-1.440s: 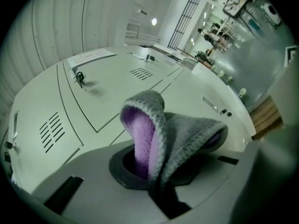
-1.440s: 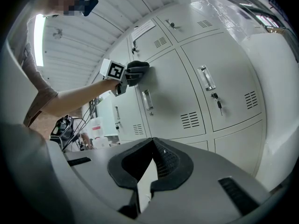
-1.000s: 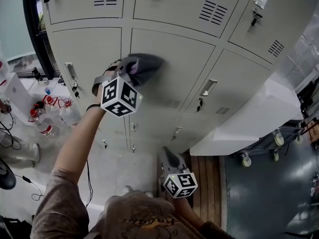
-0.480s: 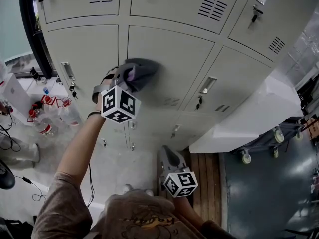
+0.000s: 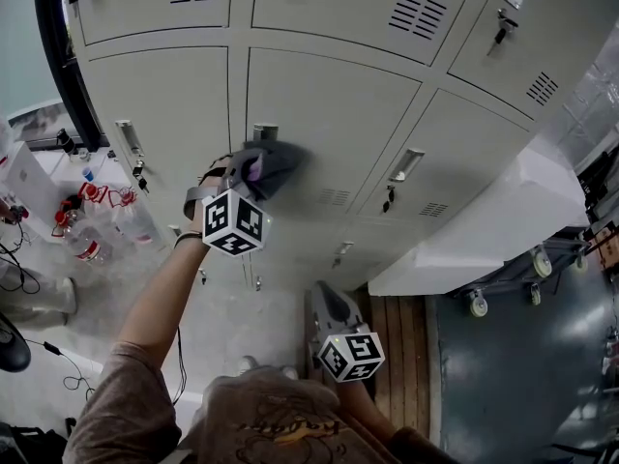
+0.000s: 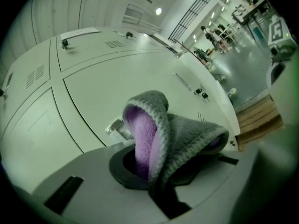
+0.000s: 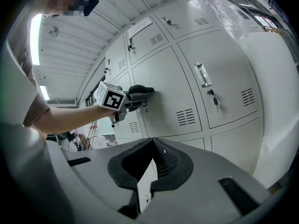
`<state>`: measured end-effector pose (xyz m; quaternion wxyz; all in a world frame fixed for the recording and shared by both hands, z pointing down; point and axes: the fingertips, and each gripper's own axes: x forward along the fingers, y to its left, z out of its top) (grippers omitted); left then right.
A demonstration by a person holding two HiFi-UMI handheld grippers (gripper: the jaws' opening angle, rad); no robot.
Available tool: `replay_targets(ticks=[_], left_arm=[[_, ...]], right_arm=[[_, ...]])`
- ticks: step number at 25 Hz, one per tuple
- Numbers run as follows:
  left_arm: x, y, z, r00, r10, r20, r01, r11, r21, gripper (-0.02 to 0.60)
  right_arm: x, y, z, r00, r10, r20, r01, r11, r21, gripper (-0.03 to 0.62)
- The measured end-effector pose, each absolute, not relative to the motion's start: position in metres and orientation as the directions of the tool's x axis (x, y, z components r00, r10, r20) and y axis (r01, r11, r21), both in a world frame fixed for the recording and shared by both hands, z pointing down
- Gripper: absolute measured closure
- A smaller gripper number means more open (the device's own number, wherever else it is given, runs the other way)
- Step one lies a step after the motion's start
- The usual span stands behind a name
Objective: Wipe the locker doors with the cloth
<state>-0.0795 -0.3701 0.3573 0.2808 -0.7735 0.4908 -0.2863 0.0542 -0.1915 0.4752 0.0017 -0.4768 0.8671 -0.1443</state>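
Note:
My left gripper [image 5: 253, 169] is shut on a grey cloth [image 5: 271, 160] with a purple inner side [image 6: 142, 134], pressed against the middle locker door [image 5: 329, 114] just below its handle [image 5: 265, 131]. In the left gripper view the folded cloth [image 6: 177, 132] bulges out of the jaws in front of that door [image 6: 140, 78]. My right gripper [image 5: 327, 307] hangs low near the person's body, shut and empty, away from the lockers. Its own view shows the left gripper [image 7: 135, 93] with the cloth [image 7: 141, 89] on the door [image 7: 166, 85].
Pale grey locker doors [image 5: 160, 95] with handles, keys [image 5: 390, 199] and vents fill the wall. Bottles [image 5: 92, 230] and cables lie on the floor at left. A white wheeled unit [image 5: 474, 240] stands at right beside wooden boards [image 5: 401, 356].
The left gripper with the cloth has slid downward on the middle door, uncovering the handle above it. The right gripper has stayed where it was.

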Motion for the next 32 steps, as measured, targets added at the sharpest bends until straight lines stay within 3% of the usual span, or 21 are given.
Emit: replay_targets(ticks=[10, 32], left_arm=[[-0.079, -0.368, 0.390, 0.372, -0.908, 0.192, -0.628, -0.399, -0.668, 0.543], [-0.073, -0.370, 0.519, 0.392, -0.830, 0.397, -0.572, -0.558, -0.601, 0.543]], right_arm=[[0.057, -0.197, 0.479, -0.535, -0.832, 0.144, -0.833, 0.492, -0.253, 0.595], [0.068, -0.204, 0.492, -0.501, -0.844, 0.190, -0.856, 0.450, -0.255, 0.595]])
